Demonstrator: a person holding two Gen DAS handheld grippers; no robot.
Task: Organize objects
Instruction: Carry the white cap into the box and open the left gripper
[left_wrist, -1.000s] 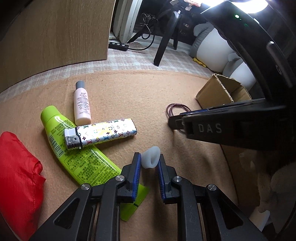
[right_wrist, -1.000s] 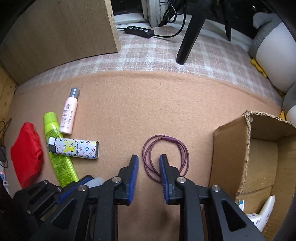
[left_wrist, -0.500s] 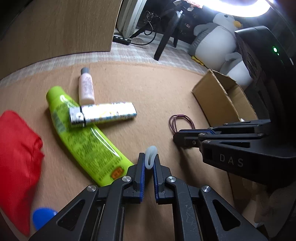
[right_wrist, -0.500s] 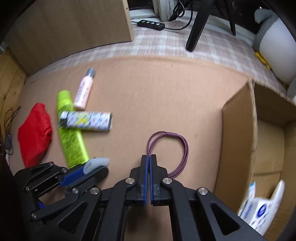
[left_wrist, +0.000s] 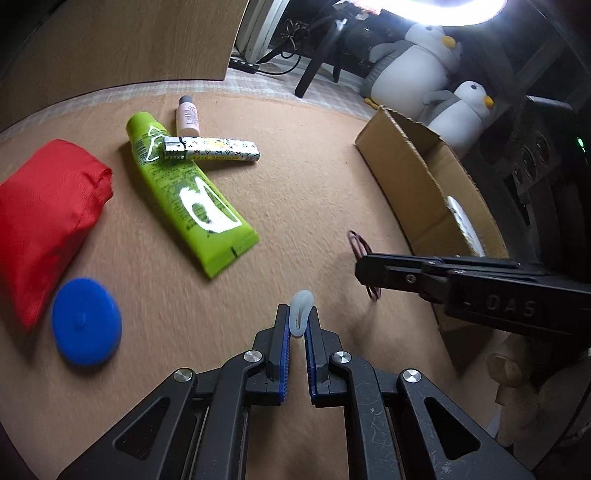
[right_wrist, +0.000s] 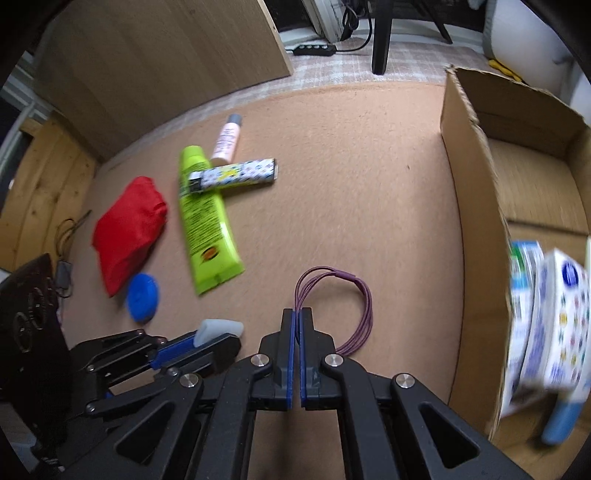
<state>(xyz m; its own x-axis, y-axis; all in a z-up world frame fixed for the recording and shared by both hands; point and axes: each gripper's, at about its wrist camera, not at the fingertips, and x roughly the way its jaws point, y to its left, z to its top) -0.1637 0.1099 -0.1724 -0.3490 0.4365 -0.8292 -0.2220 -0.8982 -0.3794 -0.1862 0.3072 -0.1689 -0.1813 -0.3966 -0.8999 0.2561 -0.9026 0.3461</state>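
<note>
While above tan mat (left_wrist: 314, 177): left gripper (left_wrist: 297, 325) clenched on one translucent silicone piece (left_wrist: 301, 310); right gripper (right_wrist: 297, 325) pinching one purple hair-tie loop (right_wrist: 351, 295). One green tube (left_wrist: 184, 192), one lighter (left_wrist: 210, 151), one cardboard box (right_wrist: 476, 229).

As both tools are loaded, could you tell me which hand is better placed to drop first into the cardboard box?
Right, probably: the right tool, shut on the purple hair-tie loop, is beside the cardboard box; the left tool, holding the translucent white piece, is farther off.
</note>
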